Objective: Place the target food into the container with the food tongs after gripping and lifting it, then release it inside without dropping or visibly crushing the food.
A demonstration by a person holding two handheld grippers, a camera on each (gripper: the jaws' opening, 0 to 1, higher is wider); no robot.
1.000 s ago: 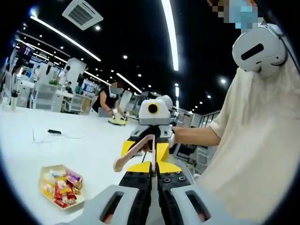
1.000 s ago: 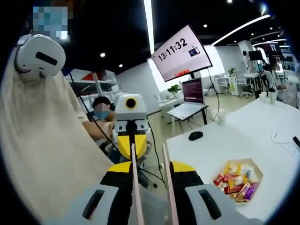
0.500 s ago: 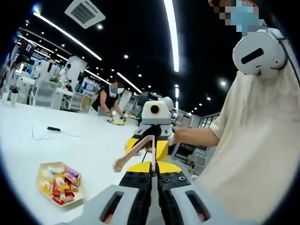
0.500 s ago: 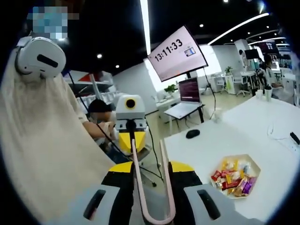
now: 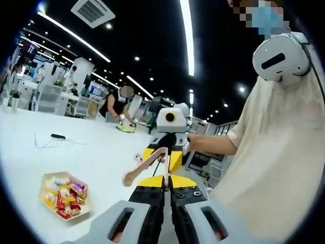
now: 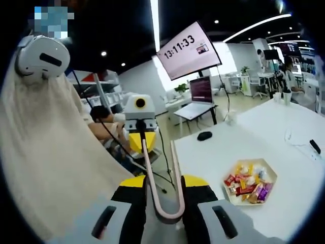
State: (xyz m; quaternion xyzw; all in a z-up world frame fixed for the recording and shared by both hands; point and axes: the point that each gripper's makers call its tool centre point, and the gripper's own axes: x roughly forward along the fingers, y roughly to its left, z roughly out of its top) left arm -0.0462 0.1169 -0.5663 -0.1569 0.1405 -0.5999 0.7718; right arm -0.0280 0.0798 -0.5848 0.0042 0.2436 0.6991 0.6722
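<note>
**Tongs caught between two hand-held grippers, high above the food**

The right hand-held gripper (image 6: pixel 163 201) has its jaws closed around the bent end of the pink food tongs (image 6: pixel 161 183), whose two arms run forward to the left hand-held gripper (image 6: pixel 138 133). In the left gripper view, the left hand-held gripper (image 5: pixel 165 188) has its jaws pressed together on one arm of the tongs (image 5: pixel 147 163), with the right hand-held gripper (image 5: pixel 170 136) facing it.

The hexagonal tray of wrapped candies (image 6: pixel 250 182) lies on the white table (image 6: pixel 299 168), well below and apart from the tongs; the same tray (image 5: pixel 63 195) shows in the left gripper view. No container is one I can identify.

The risk is in the handover: if either grip loosens unevenly the tongs may twist or fall. A skewed hold on them would later pinch a candy off-centre, so it could slip out or be crushed.
</note>
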